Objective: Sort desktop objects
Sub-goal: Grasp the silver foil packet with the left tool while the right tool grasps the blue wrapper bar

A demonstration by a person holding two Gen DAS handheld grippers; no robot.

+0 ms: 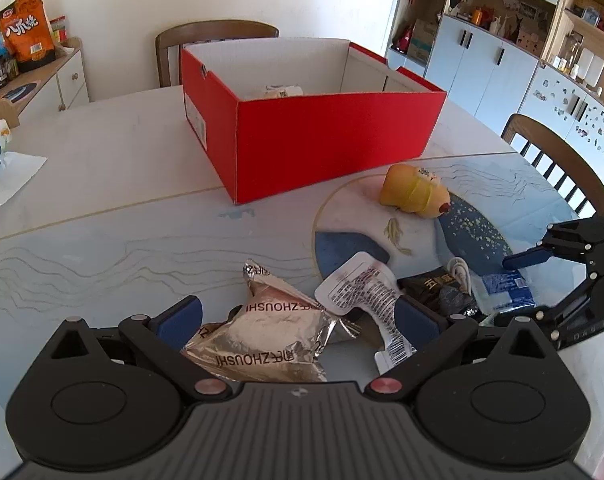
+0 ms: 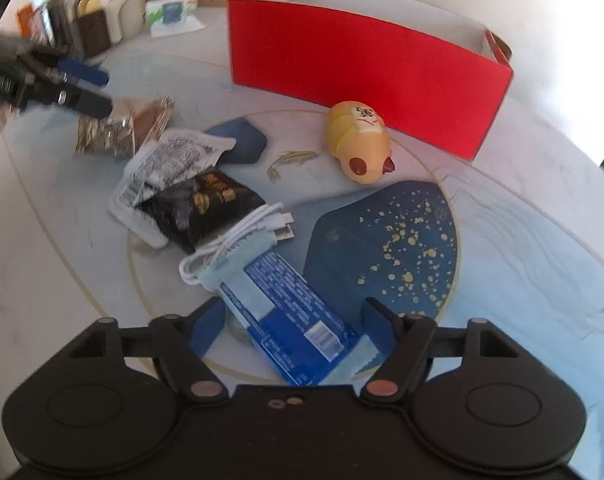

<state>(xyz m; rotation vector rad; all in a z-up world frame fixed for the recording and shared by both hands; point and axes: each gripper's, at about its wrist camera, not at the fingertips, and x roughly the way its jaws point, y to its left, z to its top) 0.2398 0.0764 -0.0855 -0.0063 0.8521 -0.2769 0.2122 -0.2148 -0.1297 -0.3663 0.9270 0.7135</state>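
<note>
Sorting barely begun: one pale wrapped item [image 1: 282,91] inside red box [image 1: 302,136]. On table: toy [image 1: 415,195], silver packet [image 1: 262,336] between spread left gripper [image 1: 298,316] jaws, blue packet [image 2: 290,324] between spread, untouching right gripper [image 2: 296,320] jaws, black packet [image 2: 202,204], cable [image 2: 242,240].

Crinkled glossy foil packet [image 1: 262,332], matt cardboard box [image 1: 325,140]

A home dining room is being shown: wooden chairs [image 1: 216,40] are being seen around a pale dining table [image 1: 102,152], with white storage cabinets [image 1: 489,64], cluttered display shelves [image 1: 501,12] and a sideboard [image 1: 54,80] bearing snack bags.
</note>
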